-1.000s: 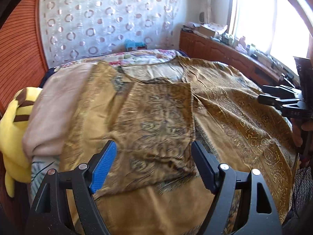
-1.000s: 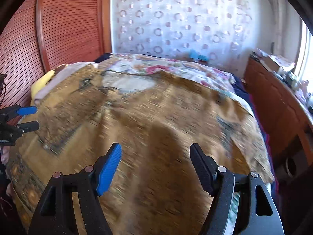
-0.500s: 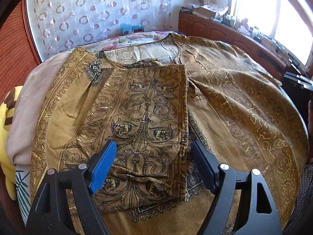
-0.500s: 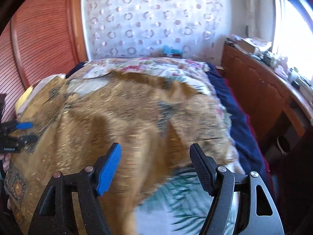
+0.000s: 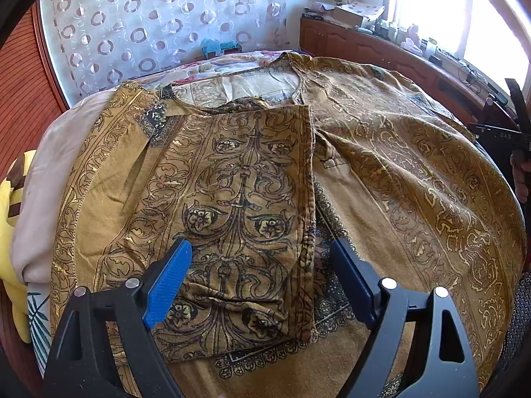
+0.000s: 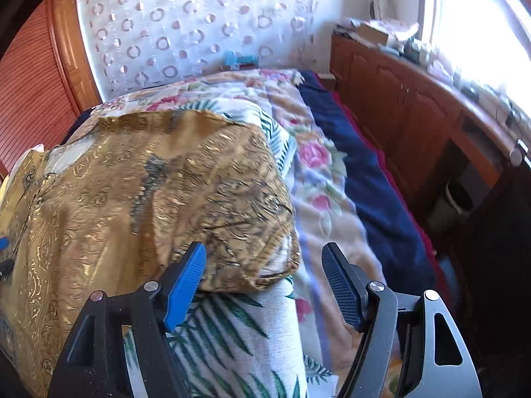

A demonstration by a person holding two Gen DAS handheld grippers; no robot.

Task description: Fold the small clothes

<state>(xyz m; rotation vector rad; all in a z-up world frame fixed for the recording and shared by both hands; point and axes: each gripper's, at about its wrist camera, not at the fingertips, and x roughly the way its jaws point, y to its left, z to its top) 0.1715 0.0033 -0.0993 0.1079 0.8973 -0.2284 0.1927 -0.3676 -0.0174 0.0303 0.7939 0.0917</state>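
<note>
Sunlit window [image 5: 431, 6], wooden cabinets [image 6: 398, 106] beneath, circle-patterned curtain [image 5: 159, 23], reddish slatted wall panel [image 6: 30, 76].

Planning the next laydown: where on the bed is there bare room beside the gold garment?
Free: the floral quilt strip between the gold garment edge and the navy blanket, and the palm-leaf sheet under the right gripper. Crowded: the garment covers the bed's middle; pink blanket and yellow plush toy border its left.

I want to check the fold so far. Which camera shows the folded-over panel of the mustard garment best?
The left wrist view: the folded panel lies sharp and whole, centred. The right wrist view shows only the garment's blurred unfolded side.
</note>
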